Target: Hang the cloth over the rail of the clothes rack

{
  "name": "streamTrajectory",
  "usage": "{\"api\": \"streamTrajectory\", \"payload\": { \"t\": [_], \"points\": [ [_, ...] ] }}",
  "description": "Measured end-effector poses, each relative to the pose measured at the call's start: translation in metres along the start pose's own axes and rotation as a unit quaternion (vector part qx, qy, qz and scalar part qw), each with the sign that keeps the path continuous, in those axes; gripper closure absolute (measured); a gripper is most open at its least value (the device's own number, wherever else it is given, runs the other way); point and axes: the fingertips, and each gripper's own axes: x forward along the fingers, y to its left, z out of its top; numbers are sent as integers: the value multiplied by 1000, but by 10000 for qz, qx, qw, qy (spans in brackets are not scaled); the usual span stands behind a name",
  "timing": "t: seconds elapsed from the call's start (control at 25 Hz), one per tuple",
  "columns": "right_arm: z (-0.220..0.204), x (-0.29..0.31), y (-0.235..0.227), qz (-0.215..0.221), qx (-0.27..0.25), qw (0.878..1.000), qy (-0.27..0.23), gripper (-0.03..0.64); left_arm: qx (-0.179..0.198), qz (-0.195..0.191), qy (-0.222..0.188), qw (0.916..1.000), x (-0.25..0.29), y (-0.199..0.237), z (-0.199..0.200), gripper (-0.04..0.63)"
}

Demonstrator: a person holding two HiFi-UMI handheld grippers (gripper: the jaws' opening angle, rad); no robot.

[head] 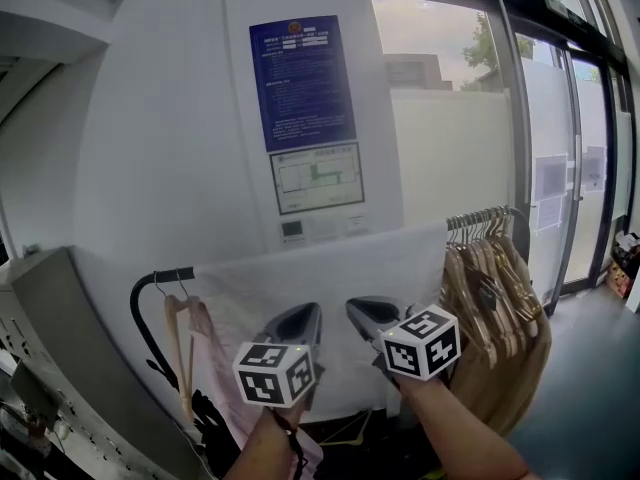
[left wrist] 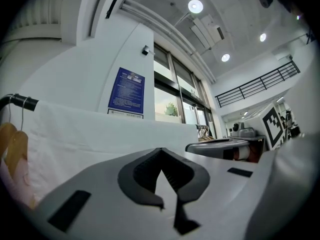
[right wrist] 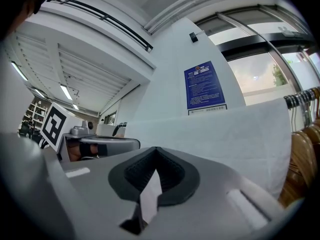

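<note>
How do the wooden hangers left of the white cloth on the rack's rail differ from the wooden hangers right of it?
The left wooden hangers are only a couple, spaced loosely; the right wooden hangers form a dense, packed bunch. A pink garment hangs with the left wooden hangers; none is plain among the right wooden hangers. Both sets hang from the same rail, flanking the white cloth.

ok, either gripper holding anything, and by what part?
Both: left gripper and right gripper are each shut on the white cloth, pinching its near hanging side below the rail; whether at the very hem can't be told.
</note>
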Motion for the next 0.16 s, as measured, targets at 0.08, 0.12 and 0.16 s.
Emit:
{"api": "streamTrajectory", "payload": {
  "t": [0.08,0.12,0.16],
  "points": [
    [-1,2,-2,-8,-3,10000,-2,615,43,-15,-10,10000,3,-1,0,589],
    [-1,4,-3,-8,-6,10000,-5,615,57,-26,-17,10000,4,-1,0,589],
    [-1,5,-4,-8,-10,10000,-8,617,67,-37,-23,10000,6,-2,0,589]
  ]
}}
